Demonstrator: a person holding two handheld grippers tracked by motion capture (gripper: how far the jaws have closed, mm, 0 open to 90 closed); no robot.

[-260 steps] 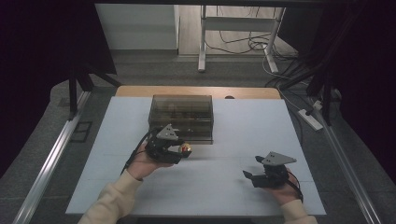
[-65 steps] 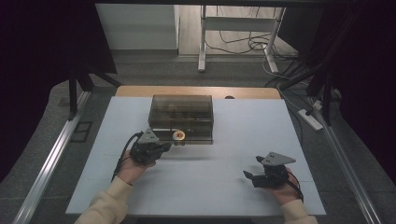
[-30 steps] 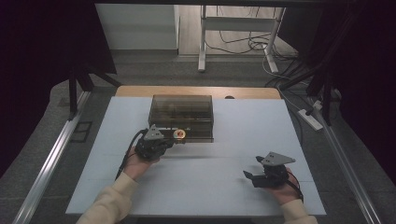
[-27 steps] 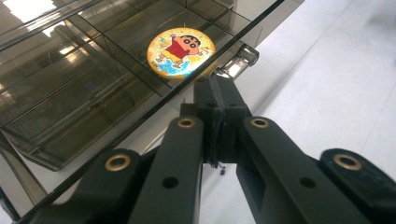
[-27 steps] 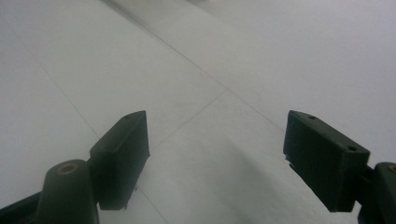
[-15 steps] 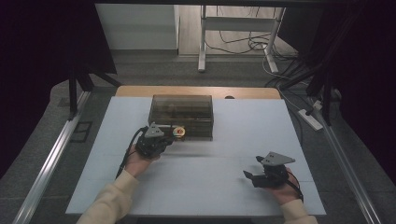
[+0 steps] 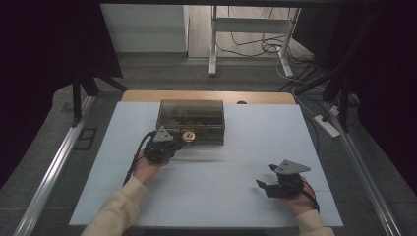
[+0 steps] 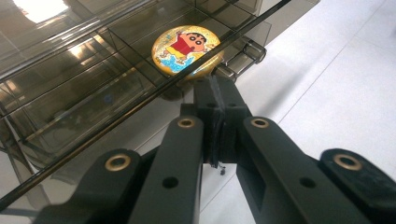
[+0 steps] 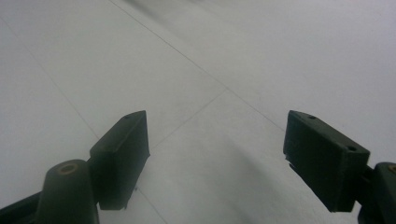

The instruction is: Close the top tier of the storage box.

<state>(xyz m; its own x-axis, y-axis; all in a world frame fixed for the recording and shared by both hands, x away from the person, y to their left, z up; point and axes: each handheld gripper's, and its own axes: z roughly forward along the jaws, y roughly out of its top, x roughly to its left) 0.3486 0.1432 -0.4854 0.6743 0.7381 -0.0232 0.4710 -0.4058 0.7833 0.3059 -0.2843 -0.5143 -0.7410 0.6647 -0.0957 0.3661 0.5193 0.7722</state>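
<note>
A smoky see-through drawer box [image 7: 192, 115] stands at the table's far middle. Its lowest drawer [image 8: 70, 121] is partly out, and a round cartoon badge [image 8: 187, 49] lies flat in one compartment; the badge [image 7: 188, 136] also shows at the box front. My left gripper [image 8: 215, 86] is shut, its tips pressed against the drawer's front edge beside the small handle [image 8: 245, 49]. From above, the left gripper [image 7: 173, 145] sits at the box's front left. My right gripper [image 7: 261, 186] rests open near the front right of the table, and its jaws [image 9: 229, 158] have nothing between them.
The white table top [image 7: 246, 147] has free room between the two hands and to the right of the box. A wooden strip [image 7: 206, 96] runs along the far edge. Metal rails [image 7: 54, 167] flank the table on both sides.
The left gripper has crept forward toward the box, and the drawer with the badge has slid slightly inward. The right gripper has stayed still.
</note>
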